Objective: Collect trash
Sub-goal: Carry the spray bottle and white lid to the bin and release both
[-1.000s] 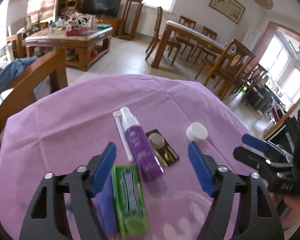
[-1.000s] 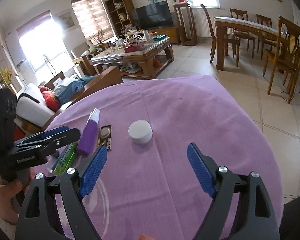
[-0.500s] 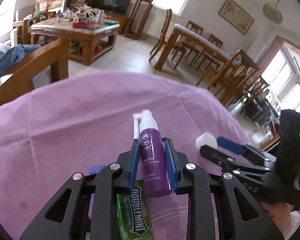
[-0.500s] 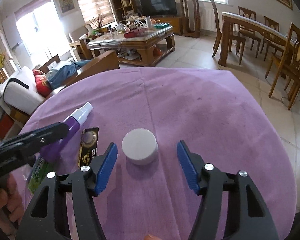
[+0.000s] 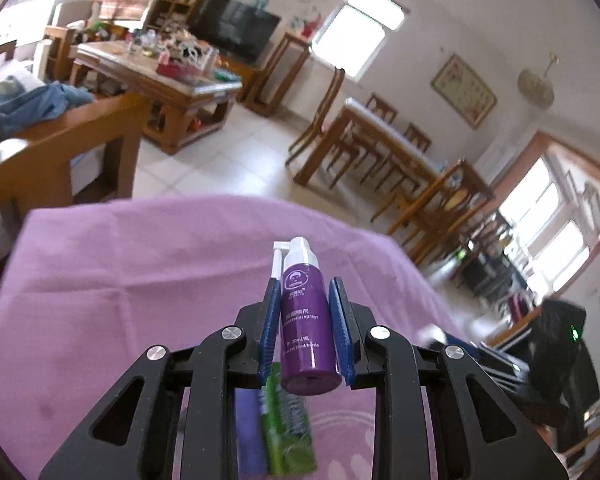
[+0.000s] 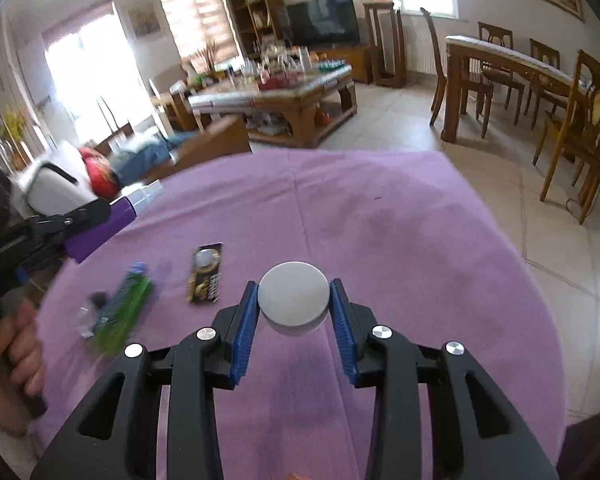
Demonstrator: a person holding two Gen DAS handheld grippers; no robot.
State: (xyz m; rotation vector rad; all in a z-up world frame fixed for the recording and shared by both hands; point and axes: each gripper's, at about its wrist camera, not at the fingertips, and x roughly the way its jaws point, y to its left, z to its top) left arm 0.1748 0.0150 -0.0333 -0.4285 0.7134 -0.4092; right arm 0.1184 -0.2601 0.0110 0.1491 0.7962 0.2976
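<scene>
Gripping the purple spray bottle [image 5: 306,320], the left gripper [image 5: 305,322] hangs above the purple tablecloth [image 5: 140,272]. The right gripper [image 6: 294,308] clamps a white jar [image 6: 293,300] over that cloth.

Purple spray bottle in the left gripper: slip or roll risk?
The purple spray bottle looks glossy and round, so it may slide between the left gripper pads. It is clamped mid-body, so tipping seems unlikely. Its label reads 20ml, so probably light. Set on its side, it would likely roll on the purple tablecloth.

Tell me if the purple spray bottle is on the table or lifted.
Lifted: the left claw grips the purple spray bottle, and the right view shows it above the purple tablecloth.
</scene>
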